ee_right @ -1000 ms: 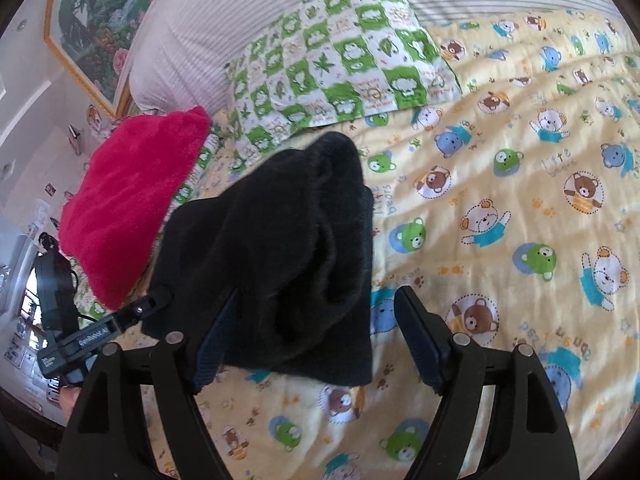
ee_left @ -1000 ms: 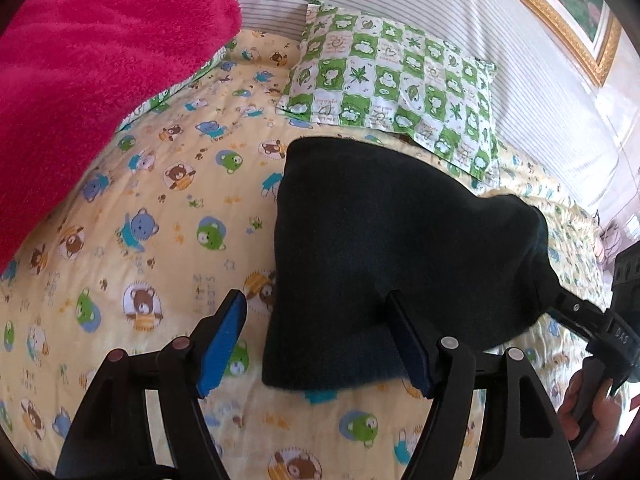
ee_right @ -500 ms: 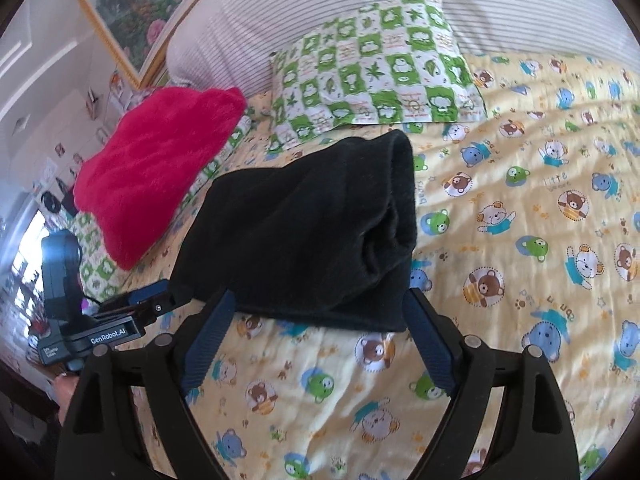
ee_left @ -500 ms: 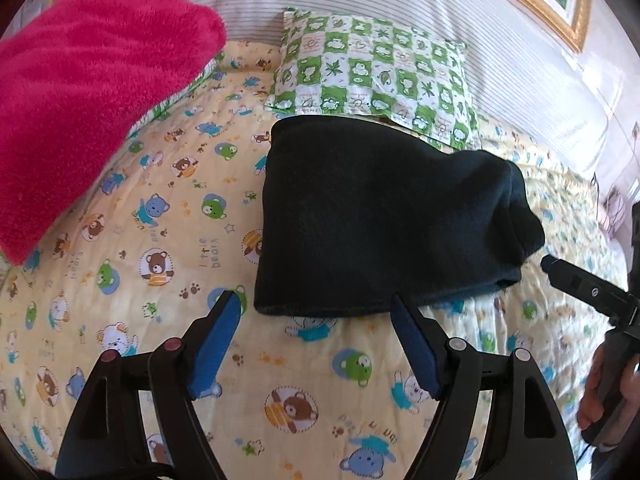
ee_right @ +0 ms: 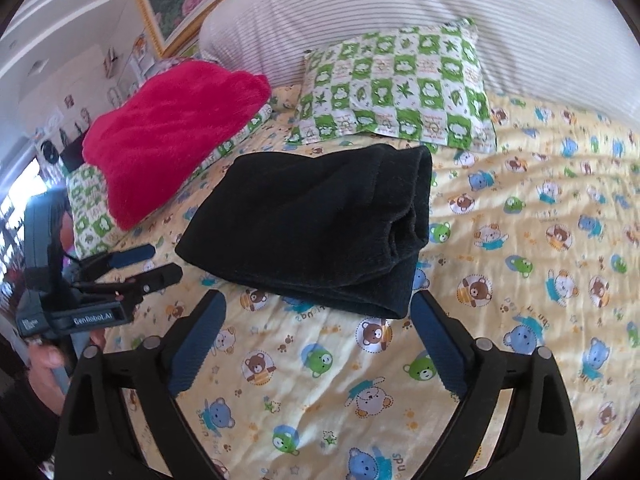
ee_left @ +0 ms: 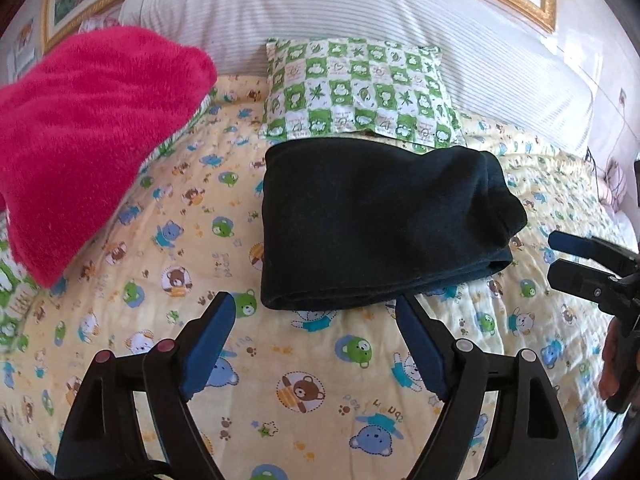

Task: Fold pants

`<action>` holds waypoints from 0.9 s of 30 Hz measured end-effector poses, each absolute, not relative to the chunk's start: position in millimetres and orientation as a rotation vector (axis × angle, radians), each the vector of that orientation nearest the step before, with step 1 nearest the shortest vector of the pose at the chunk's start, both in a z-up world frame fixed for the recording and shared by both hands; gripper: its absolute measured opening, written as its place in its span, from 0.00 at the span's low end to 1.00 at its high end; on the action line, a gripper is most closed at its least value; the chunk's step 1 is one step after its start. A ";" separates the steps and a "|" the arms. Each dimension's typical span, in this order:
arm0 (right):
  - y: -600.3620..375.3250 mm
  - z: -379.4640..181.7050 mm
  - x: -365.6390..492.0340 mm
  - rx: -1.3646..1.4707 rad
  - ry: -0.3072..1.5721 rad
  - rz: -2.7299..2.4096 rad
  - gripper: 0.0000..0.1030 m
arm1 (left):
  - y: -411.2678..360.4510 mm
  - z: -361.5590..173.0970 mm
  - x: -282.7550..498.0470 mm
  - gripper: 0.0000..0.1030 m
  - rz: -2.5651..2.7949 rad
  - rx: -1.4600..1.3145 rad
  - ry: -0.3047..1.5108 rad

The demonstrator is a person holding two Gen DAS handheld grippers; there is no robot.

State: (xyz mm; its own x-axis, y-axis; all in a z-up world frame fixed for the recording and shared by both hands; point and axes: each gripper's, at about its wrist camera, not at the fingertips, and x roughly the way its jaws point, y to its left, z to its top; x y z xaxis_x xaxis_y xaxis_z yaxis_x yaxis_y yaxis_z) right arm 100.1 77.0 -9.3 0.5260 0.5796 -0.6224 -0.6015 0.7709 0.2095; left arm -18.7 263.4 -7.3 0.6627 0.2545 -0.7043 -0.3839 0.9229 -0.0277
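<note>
The black pants (ee_left: 372, 220) lie folded into a thick rectangle on the yellow bear-print bedsheet (ee_left: 312, 380), just in front of the green checked pillow. They also show in the right wrist view (ee_right: 316, 232), with the stacked fold edges facing right. My left gripper (ee_left: 316, 312) is open and empty, hovering just short of the pants' near edge. My right gripper (ee_right: 316, 312) is open and empty, also just short of the pants. Each gripper shows in the other's view, the right one (ee_left: 568, 260) and the left one (ee_right: 148, 260), both apart from the cloth.
A green and white checked pillow (ee_left: 360, 92) lies behind the pants. A fluffy pink blanket (ee_left: 88, 136) is piled at the left. A striped white headboard cushion (ee_left: 360, 12) runs along the back. A framed picture hangs above.
Both grippers have let go of the pants and pulled back toward me. The pants, held up by the right gripper a second ago, now lie flat and folded on the sheet.
</note>
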 end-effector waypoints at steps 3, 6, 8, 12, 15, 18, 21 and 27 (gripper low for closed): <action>81.1 -9.4 98.5 -0.072 0.726 0.721 0.93 | 260.5 -6.0 -19.3 0.81 0.363 -0.135 0.758; 83.6 -10.5 98.7 -0.103 0.722 0.731 0.93 | 258.1 -6.3 -18.4 0.82 0.363 -0.087 0.757; 83.2 -11.0 99.1 -0.109 0.722 0.730 0.93 | 258.3 -7.4 -16.1 0.82 0.359 -0.071 0.767; 82.5 -10.4 100.1 -0.129 0.708 0.725 0.93 | 259.4 -7.8 -12.8 0.82 0.339 -0.053 0.773; 84.4 -10.1 100.1 -0.157 0.707 0.744 0.94 | 257.4 -7.1 -10.5 0.83 0.343 -0.019 0.765; 88.6 -11.7 99.2 -0.207 0.700 0.751 0.94 | 255.1 -7.6 -7.5 0.84 0.336 -0.001 0.762; 90.8 -13.8 100.4 -0.224 0.699 0.758 0.94 | 250.9 -10.3 -4.5 0.84 0.340 0.027 0.760; 96.1 -21.3 104.3 -0.247 0.705 0.751 0.94 | 246.2 -15.8 1.4 0.86 0.345 0.059 0.770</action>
State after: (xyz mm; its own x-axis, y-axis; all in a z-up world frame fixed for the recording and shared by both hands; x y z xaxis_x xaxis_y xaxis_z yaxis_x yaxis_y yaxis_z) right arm 104.3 96.1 -21.3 0.5173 0.5393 -0.6645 -0.6976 0.7155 0.0376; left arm 1.4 246.2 -15.8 0.6650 0.3270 -0.6715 -0.2843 0.9422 0.1773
